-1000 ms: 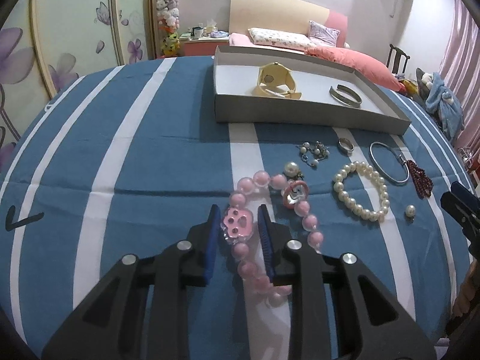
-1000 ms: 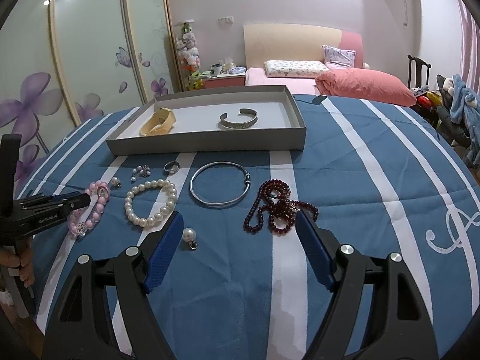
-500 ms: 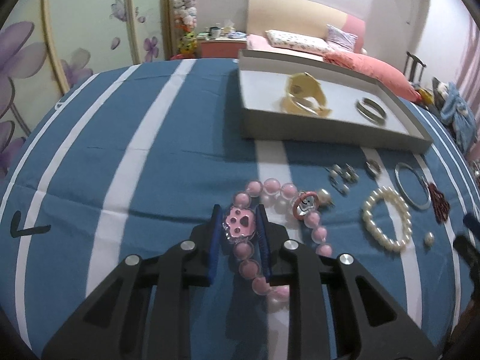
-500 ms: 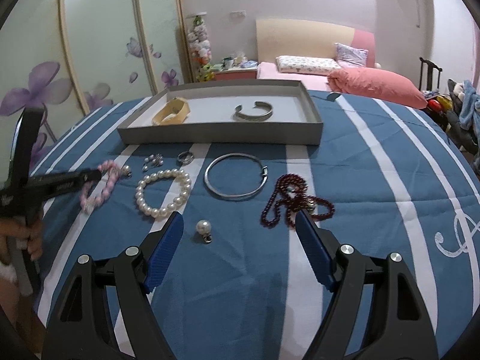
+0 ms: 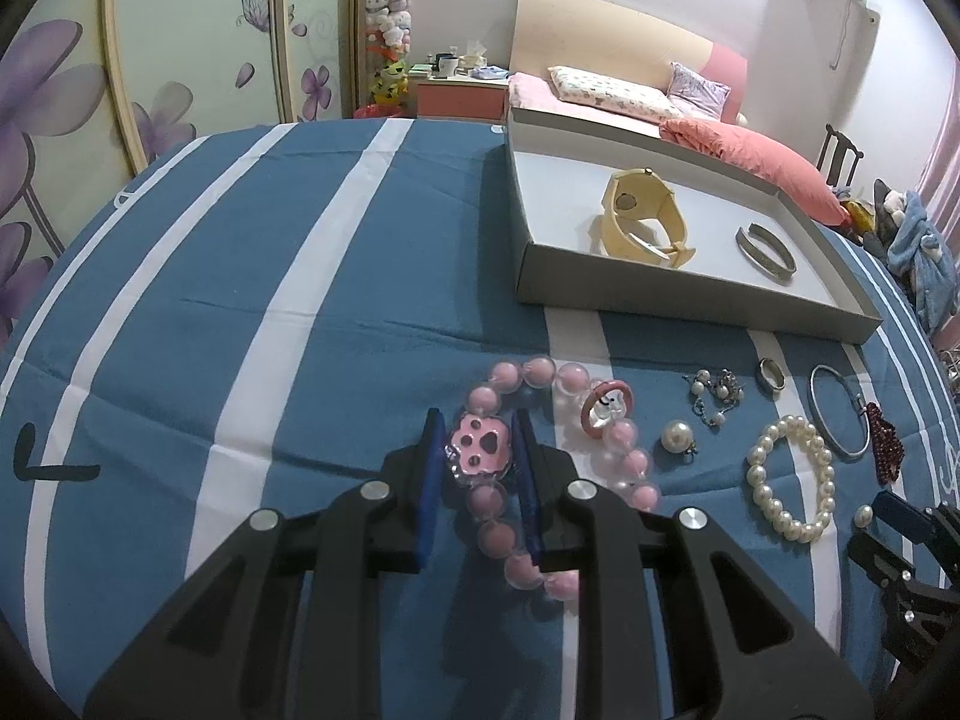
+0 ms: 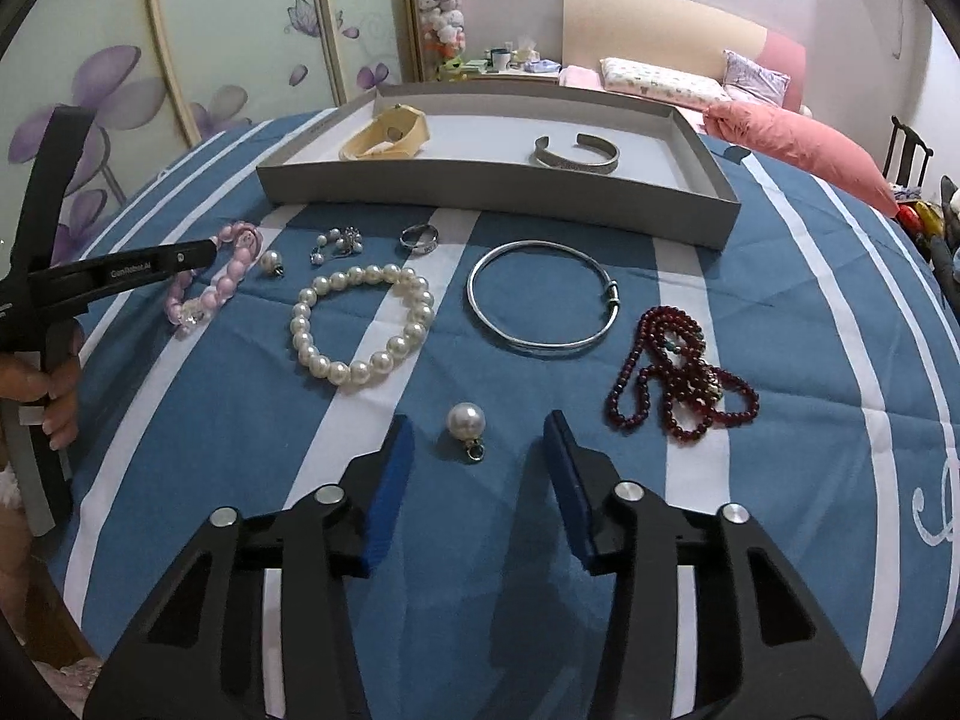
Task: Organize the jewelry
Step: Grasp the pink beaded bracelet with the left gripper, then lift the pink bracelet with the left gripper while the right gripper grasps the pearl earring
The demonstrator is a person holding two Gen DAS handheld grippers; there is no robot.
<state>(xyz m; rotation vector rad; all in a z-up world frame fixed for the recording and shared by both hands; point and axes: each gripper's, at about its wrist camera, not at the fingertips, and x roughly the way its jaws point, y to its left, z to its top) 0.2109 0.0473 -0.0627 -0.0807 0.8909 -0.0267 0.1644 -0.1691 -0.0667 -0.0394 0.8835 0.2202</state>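
Between the left gripper's (image 5: 477, 450) blue pads: the paw charm (image 5: 480, 443) of the pink bracelet (image 5: 624, 459), pinched.

White lettering on the left gripper's side reads roughly "GenRobot.AI"; it is too small to be sure. Its jaws are narrow, closed on the charm, with beads trailing back between the fingers and curving ahead and to the right. The right gripper (image 6: 477, 468) is wide and holds nothing; a loose pearl (image 6: 466, 423) lies between its tips, touching neither. Ahead of it lie the pearl bracelet (image 6: 360, 324), bangle (image 6: 543, 300) and red beads (image 6: 681, 381); beyond them is the tray (image 6: 498, 195), near wall facing the grippers. Bare striped cloth (image 5: 240, 300) spreads left of the left gripper.
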